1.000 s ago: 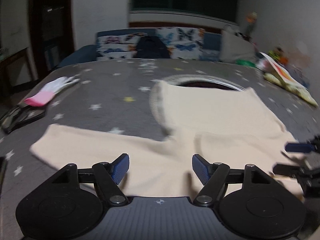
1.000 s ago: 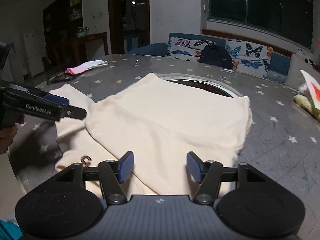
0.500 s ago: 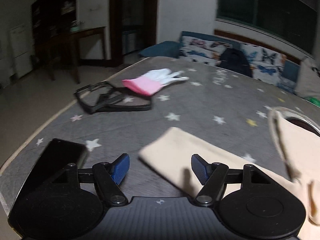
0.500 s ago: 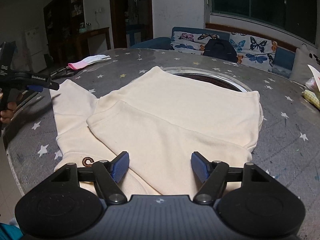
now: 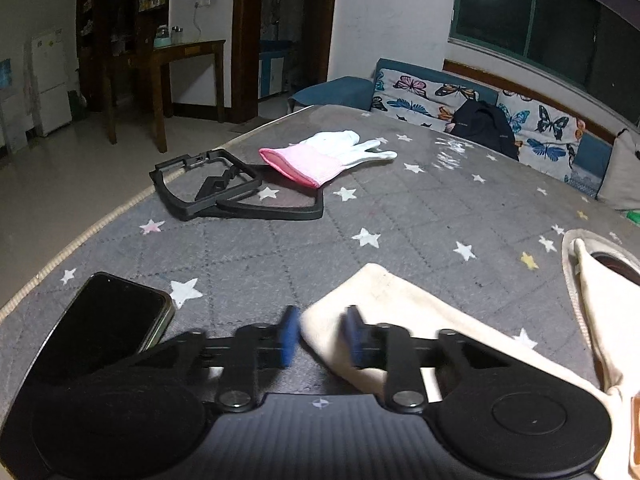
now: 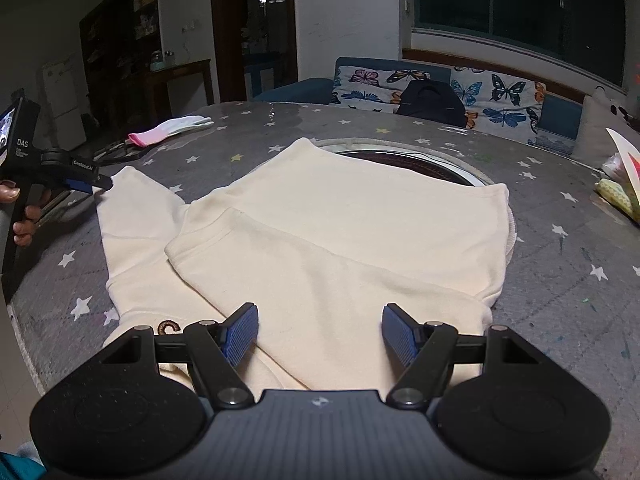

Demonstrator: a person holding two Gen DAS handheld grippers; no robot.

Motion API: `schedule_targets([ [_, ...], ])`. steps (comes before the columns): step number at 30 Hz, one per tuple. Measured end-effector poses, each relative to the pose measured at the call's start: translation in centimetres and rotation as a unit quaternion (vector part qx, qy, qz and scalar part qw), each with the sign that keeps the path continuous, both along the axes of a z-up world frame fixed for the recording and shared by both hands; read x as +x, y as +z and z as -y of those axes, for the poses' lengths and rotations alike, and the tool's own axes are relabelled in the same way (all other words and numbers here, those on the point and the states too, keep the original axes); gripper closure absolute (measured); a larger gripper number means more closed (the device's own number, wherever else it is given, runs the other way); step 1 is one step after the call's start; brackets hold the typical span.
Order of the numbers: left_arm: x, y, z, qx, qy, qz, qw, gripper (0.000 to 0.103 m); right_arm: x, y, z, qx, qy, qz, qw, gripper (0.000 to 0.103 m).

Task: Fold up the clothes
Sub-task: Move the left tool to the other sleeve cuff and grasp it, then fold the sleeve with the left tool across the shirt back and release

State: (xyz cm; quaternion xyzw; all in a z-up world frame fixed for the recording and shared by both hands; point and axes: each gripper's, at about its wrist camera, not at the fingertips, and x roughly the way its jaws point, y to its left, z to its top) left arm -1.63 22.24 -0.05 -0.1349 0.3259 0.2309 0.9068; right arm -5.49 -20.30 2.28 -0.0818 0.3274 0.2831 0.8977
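A cream sweatshirt (image 6: 328, 232) lies on the grey star-print table cover (image 6: 560, 280), one sleeve folded across its body. Its other sleeve (image 5: 384, 308) stretches out to the left. My left gripper (image 5: 318, 338) has its blue pads closing around the cuff end of that sleeve, with motion blur and a narrow gap left. It also shows in the right wrist view (image 6: 94, 184) at the sleeve's tip. My right gripper (image 6: 320, 332) is open and empty, low over the sweatshirt's near edge.
A black phone (image 5: 108, 320) lies at the near left table edge. A black plastic frame (image 5: 224, 188) and a white-and-pink glove (image 5: 324, 156) lie farther left. A round opening (image 6: 420, 160) is in the table beyond the sweatshirt. A butterfly sofa stands behind.
My left gripper swung left from the sweatshirt body to the outstretched sleeve's cuff and its jaws have narrowed around it. My right gripper stayed open, shifting only slightly.
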Motion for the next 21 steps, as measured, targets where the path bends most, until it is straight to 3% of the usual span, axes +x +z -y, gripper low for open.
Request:
schedule_targets([
  [3,-0.2,0.4,0.1,-0.032,-0.007,0.011,0.9994,0.091,-0.1,0.1,0.2,0.002,-0.002,0.002,1.0,0.033],
  [11,-1.1,3.9,3.4,-0.076,-0.085,0.069,0.9911,0.093,-0.5,0.6,0.6,0.015,-0.007,0.01,1.0,0.033],
  [16,-1.5,6.2,6.8,-0.109,-0.147,0.098,0.9781,0.093,-0.7,0.9,1.0,0.021,-0.01,0.014,1.0,0.033],
  [21,-1.5,7.9,11.4,-0.138,-0.223,0.109,0.9588,0.093,-0.9,1.1,1.6,0.029,-0.018,0.018,0.999,0.033],
])
